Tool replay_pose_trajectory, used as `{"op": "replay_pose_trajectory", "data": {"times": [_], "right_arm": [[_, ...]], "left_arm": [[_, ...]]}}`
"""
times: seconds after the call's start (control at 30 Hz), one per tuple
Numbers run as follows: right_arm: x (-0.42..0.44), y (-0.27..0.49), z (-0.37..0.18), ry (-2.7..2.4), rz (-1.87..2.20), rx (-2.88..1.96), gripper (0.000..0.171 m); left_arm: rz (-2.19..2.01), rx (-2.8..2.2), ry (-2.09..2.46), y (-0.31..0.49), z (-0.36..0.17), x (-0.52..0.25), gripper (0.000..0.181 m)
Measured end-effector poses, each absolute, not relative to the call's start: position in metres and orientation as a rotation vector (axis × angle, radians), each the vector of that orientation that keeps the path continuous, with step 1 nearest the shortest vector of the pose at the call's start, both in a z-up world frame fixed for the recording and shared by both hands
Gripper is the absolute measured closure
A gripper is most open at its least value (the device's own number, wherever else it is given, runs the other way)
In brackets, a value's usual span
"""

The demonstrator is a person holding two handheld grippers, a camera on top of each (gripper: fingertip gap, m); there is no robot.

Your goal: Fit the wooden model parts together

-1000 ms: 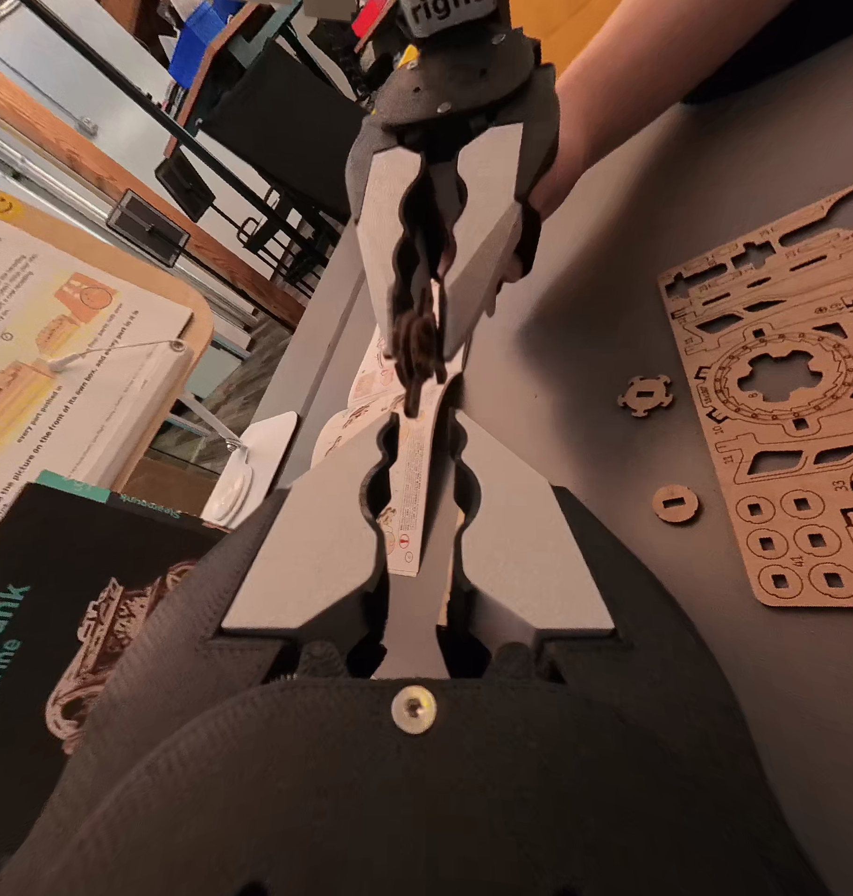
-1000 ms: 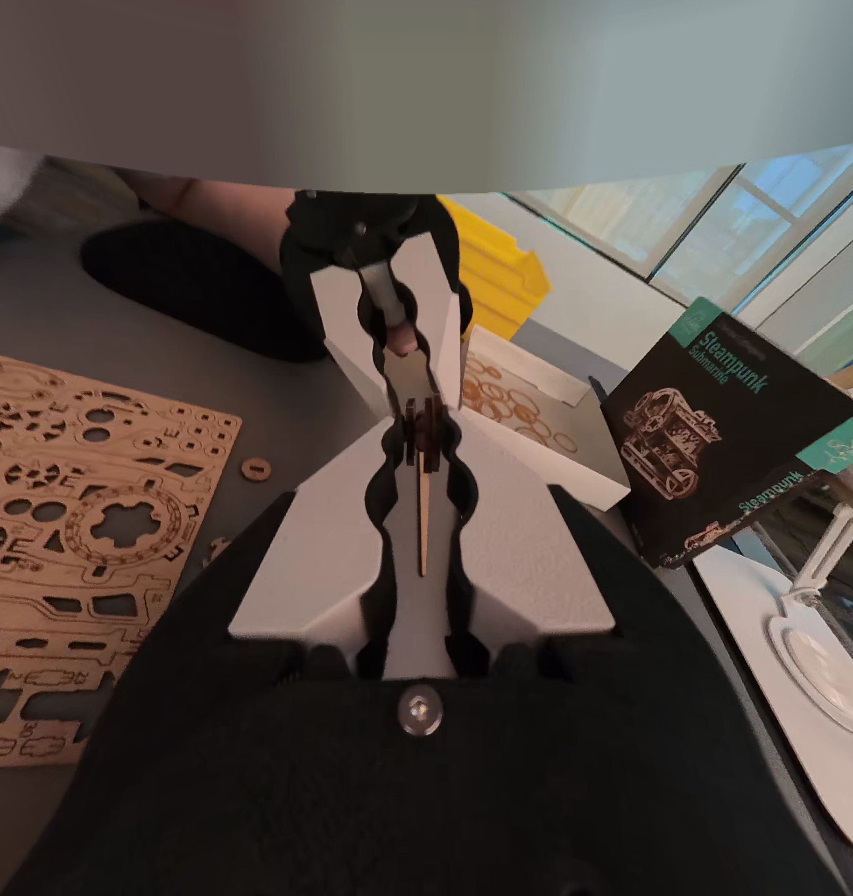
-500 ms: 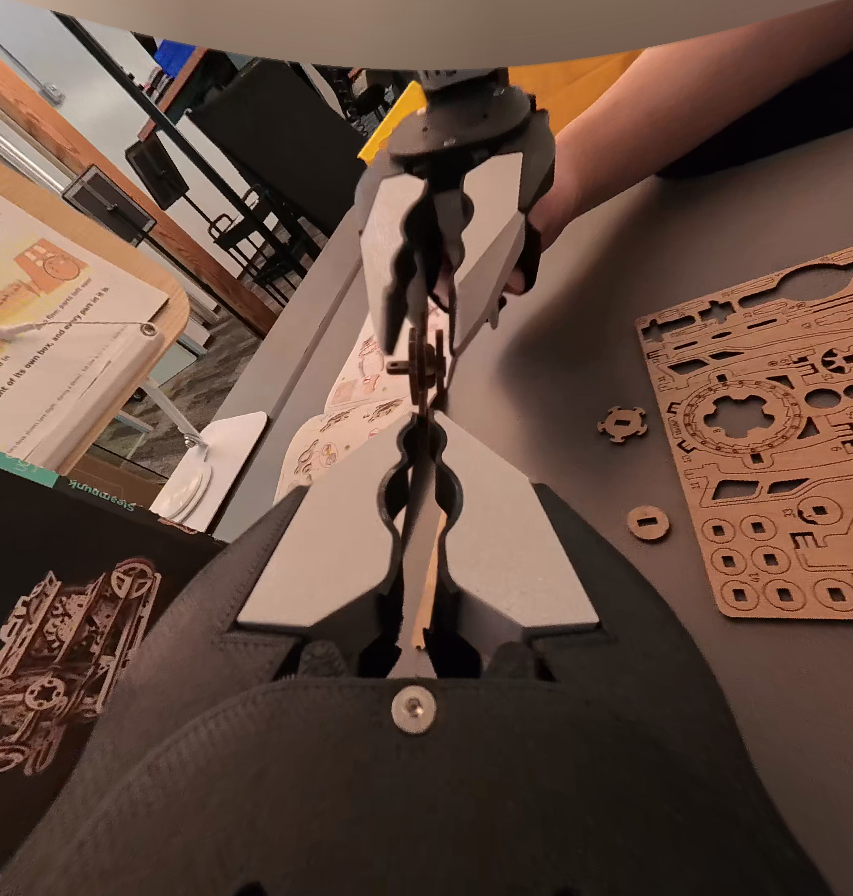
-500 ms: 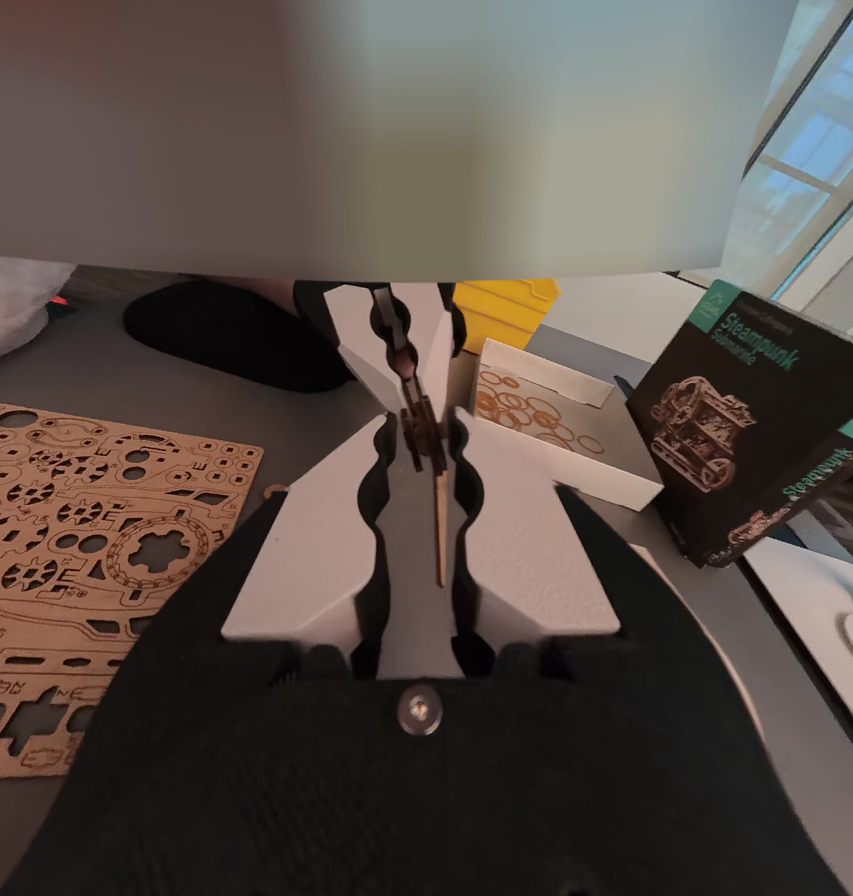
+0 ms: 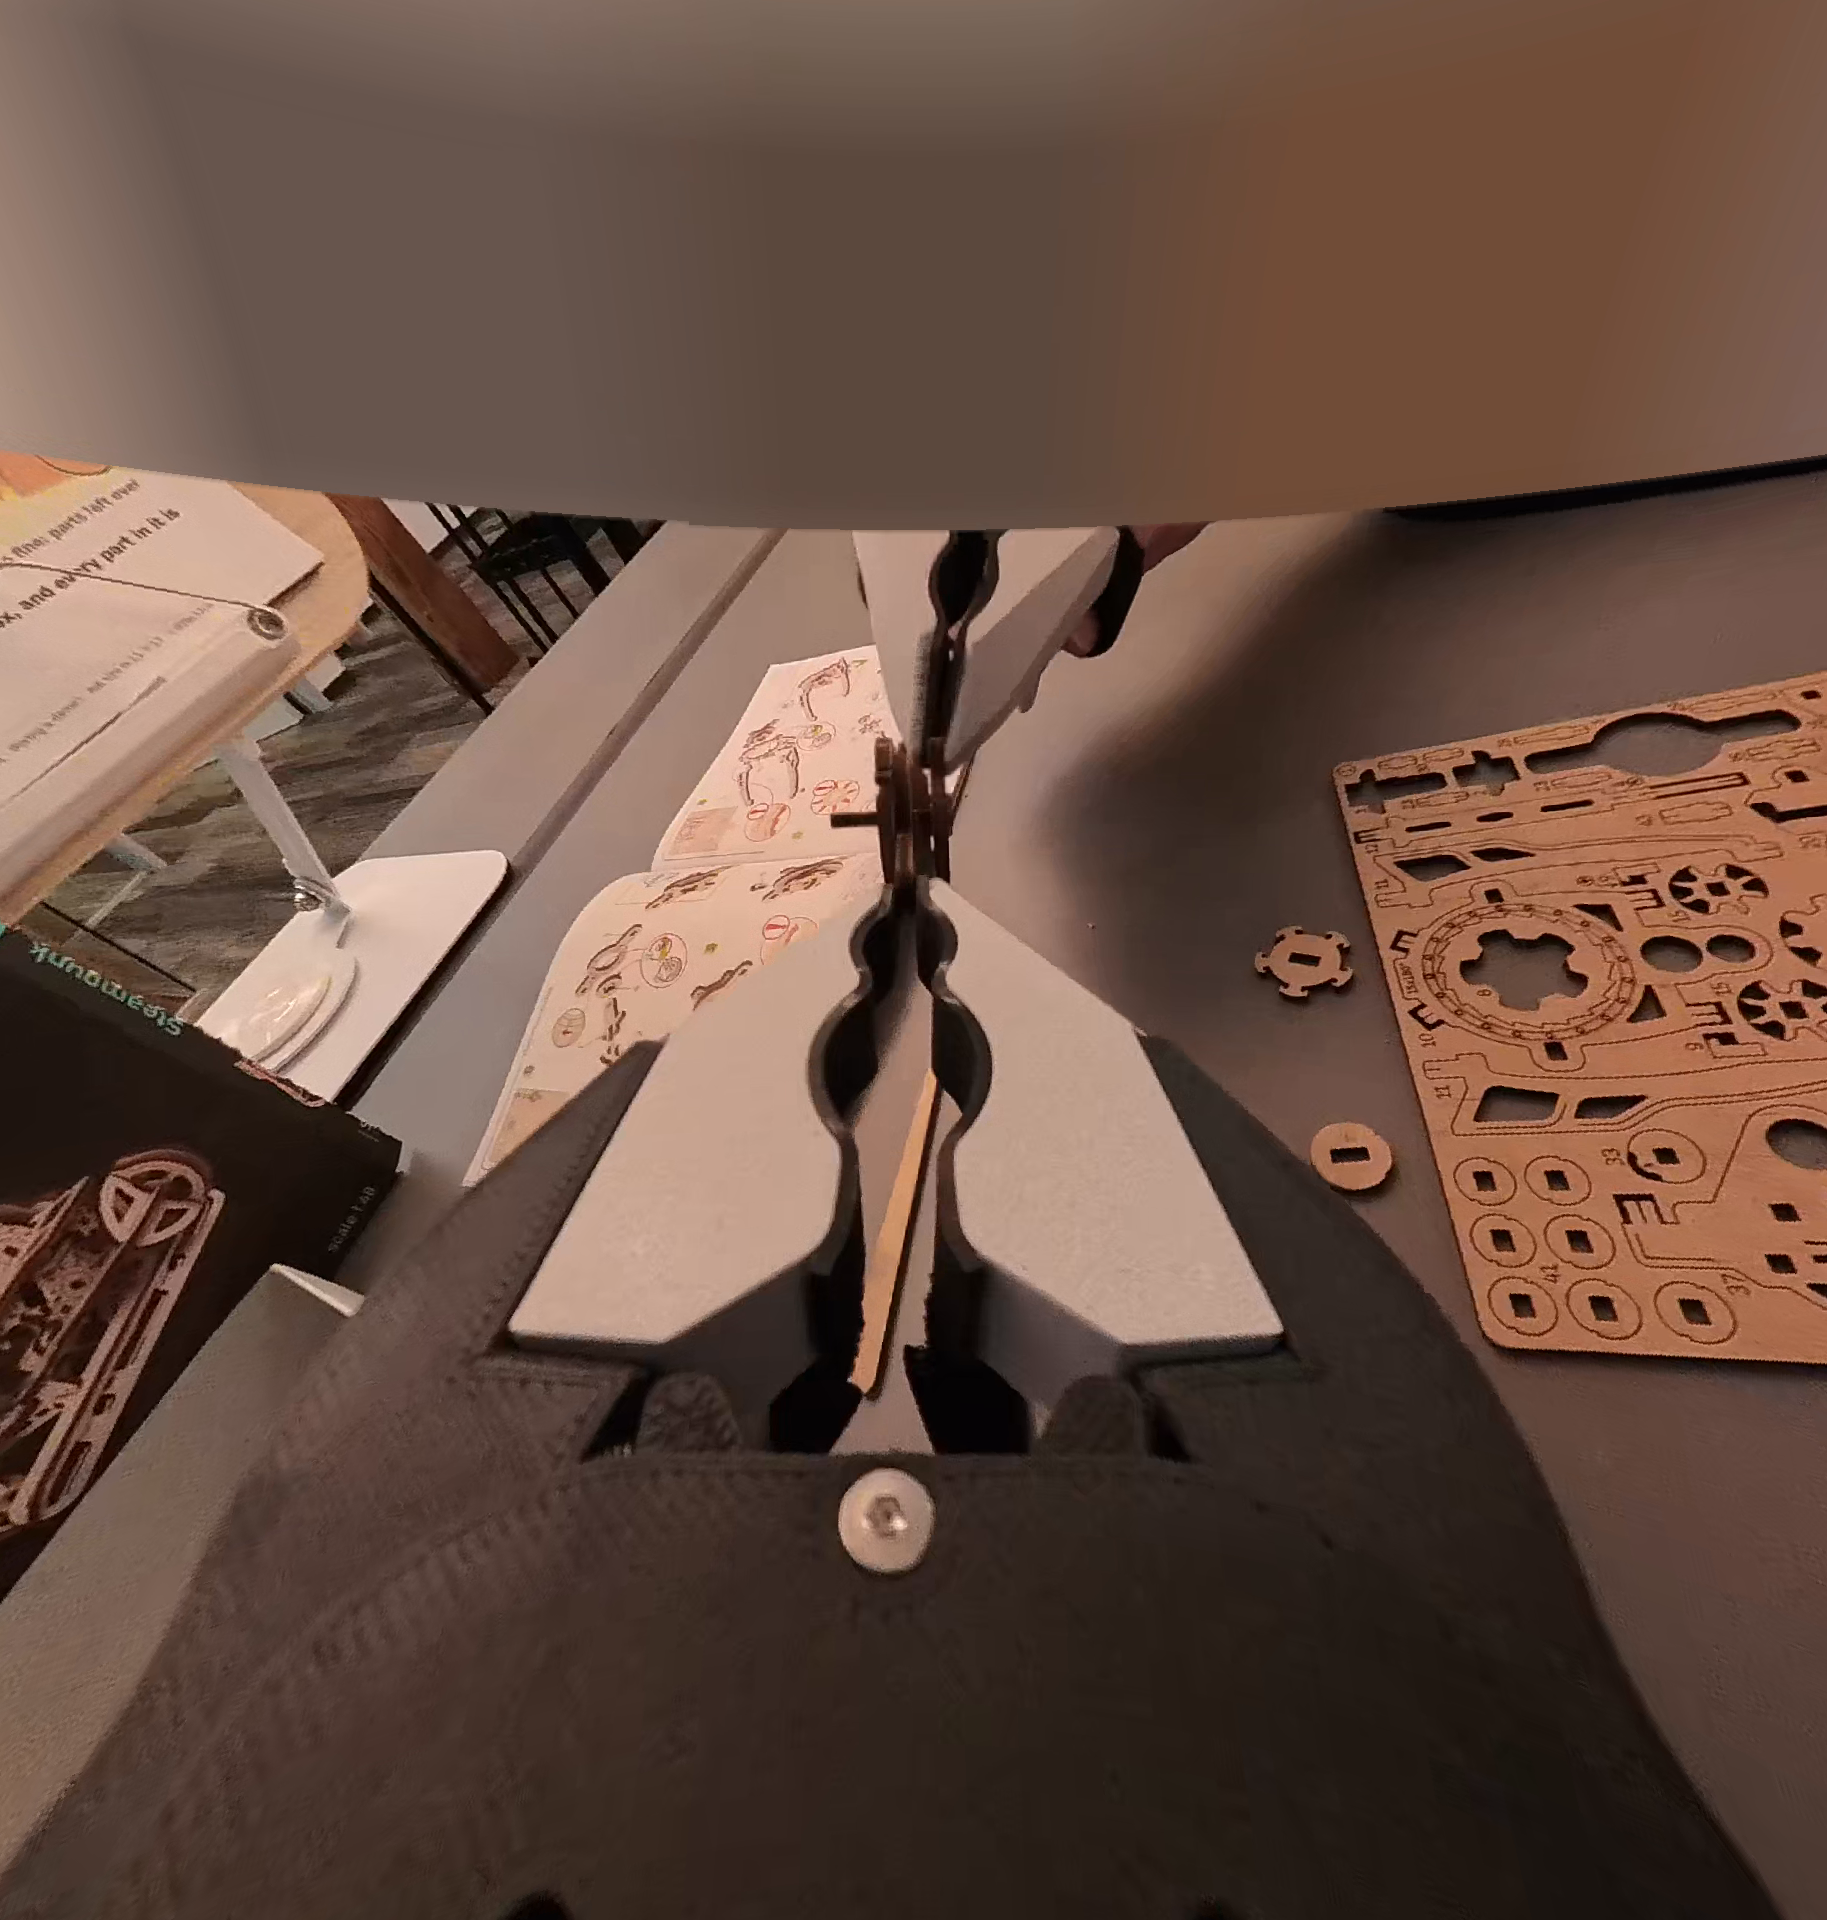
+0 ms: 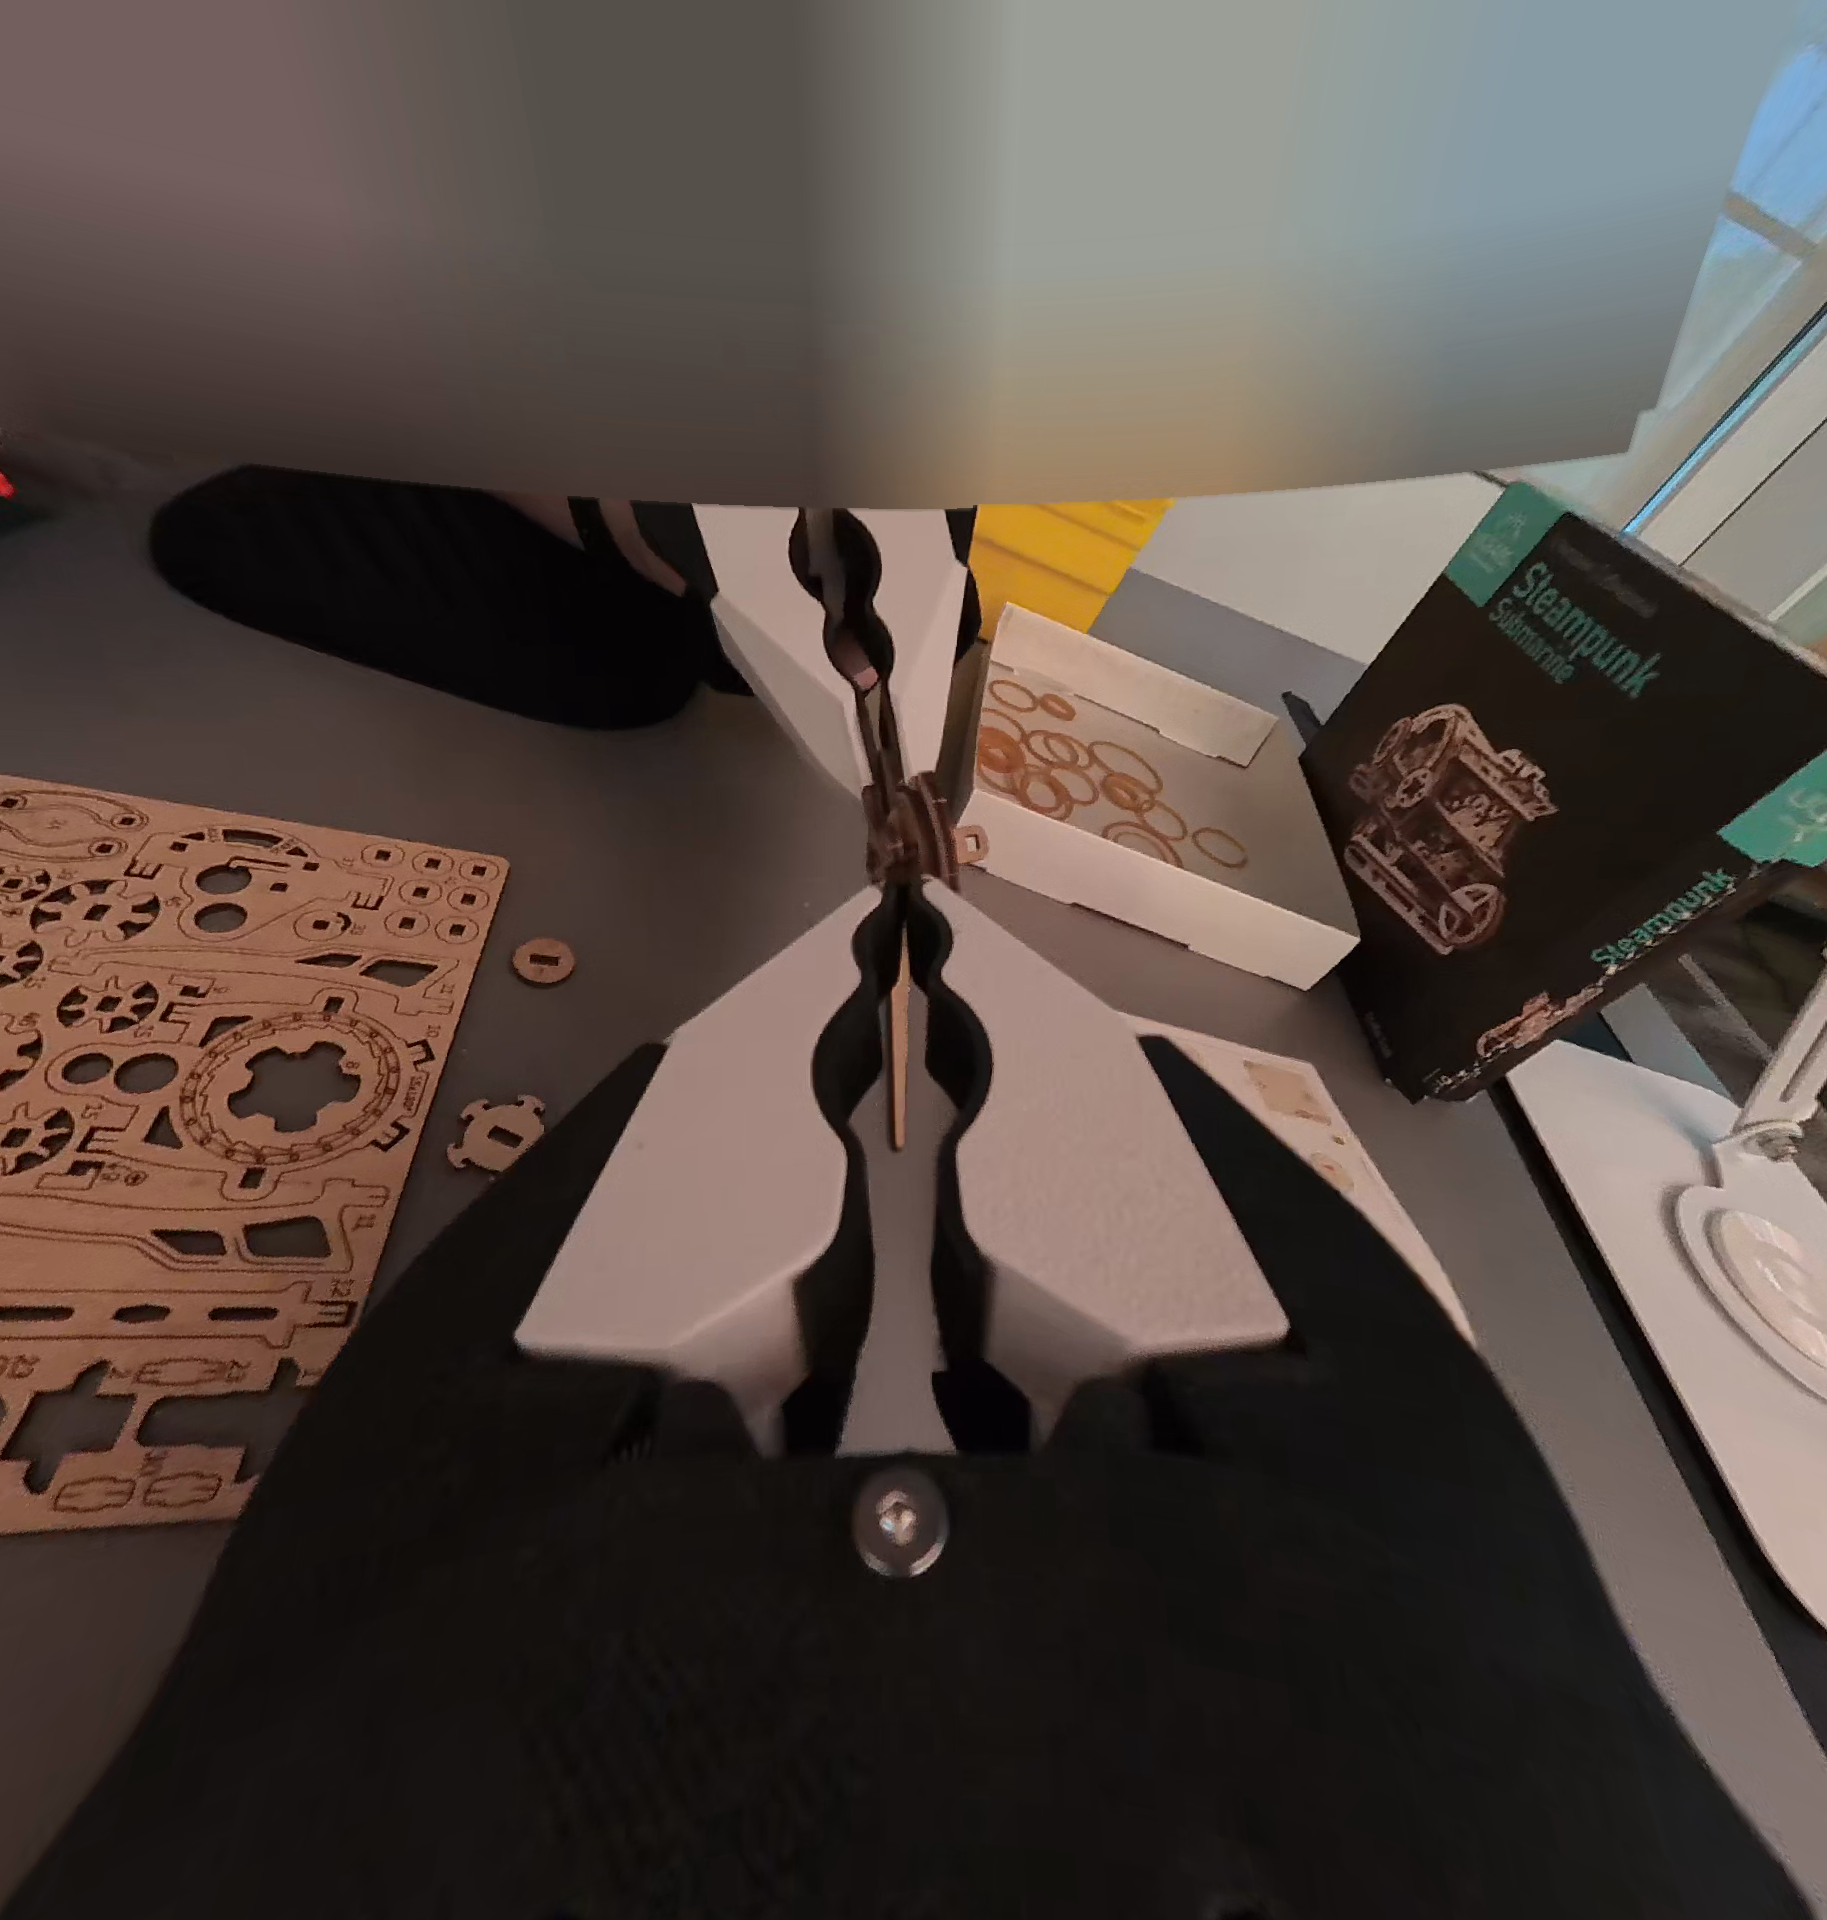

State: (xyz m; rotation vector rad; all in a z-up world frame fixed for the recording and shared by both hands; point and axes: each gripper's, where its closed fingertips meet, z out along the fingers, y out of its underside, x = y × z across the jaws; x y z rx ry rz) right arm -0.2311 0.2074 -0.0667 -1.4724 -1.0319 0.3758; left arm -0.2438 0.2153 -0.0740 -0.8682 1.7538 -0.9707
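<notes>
The left gripper (image 5: pixel 914 894) is pressing its two fingers together on a thin wooden strip (image 5: pixel 896 1236), which is lying along the gap between them. The right gripper (image 6: pixel 904 904) is also closed tight on a thin wooden strip (image 6: pixel 897 1049) of its own. Both grippers are meeting tip to tip in the air above the grey table (image 5: pixel 1252 727). Between the tips a small stack of dark wooden discs (image 6: pixel 909 831) is sitting, and a short peg is sticking out from its side. I cannot tell which strip is carrying the discs.

Further out, a sheet of cut wooden parts (image 5: pixel 1615 997) is lying flat on the table. Two loose small pieces, a toothed wheel (image 5: pixel 1302 961) and a round washer (image 5: pixel 1351 1155), are resting just beside it. An open instruction booklet (image 5: pixel 701 935) is lying behind the tips. A white tray with thin rings (image 6: pixel 1127 821) and a dark box (image 6: pixel 1543 790) are standing further away.

In my judgement, the danger is in the alignment. If the two strips are not in one line, a push may bend or snap the thin wood. The discs may also slip off and drop on the table, because only friction seems to be holding them. A too weak grip may let a strip slide back between the fingers.
</notes>
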Motion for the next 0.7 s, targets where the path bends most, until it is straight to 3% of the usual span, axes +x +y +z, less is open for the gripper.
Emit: {"op": "replay_pose_trajectory", "data": {"times": [0.1, 0.17, 0.33, 0.47, 0.57, 0.7], "right_arm": [[-0.229, 0.209, -0.064, -1.019, 0.35, -1.446, 0.17], [-0.223, 0.213, -0.056, -0.981, 0.285, -1.413, 0.149], [-0.227, 0.21, -0.06, -0.989, 0.368, -1.472, 0.165], [-0.227, 0.209, -0.062, -0.989, 0.41, -1.502, 0.167], [-0.22, 0.219, -0.071, -0.958, 0.336, -1.593, 0.168], [-0.222, 0.225, -0.077, -0.948, 0.274, -1.661, 0.168]], "left_arm": [[-1.004, -0.884, 1.741, 0.216, -0.071, -0.244, 0.181], [-1.042, -0.897, 1.729, 0.216, -0.068, -0.245, 0.181], [-1.085, -0.865, 1.714, 0.214, -0.062, -0.247, 0.181], [-1.05, -0.841, 1.715, 0.214, -0.063, -0.246, 0.179], [-0.982, -0.857, 1.684, 0.224, -0.062, -0.243, 0.146], [-0.848, -0.816, 1.693, 0.222, -0.066, -0.24, 0.146]]}}
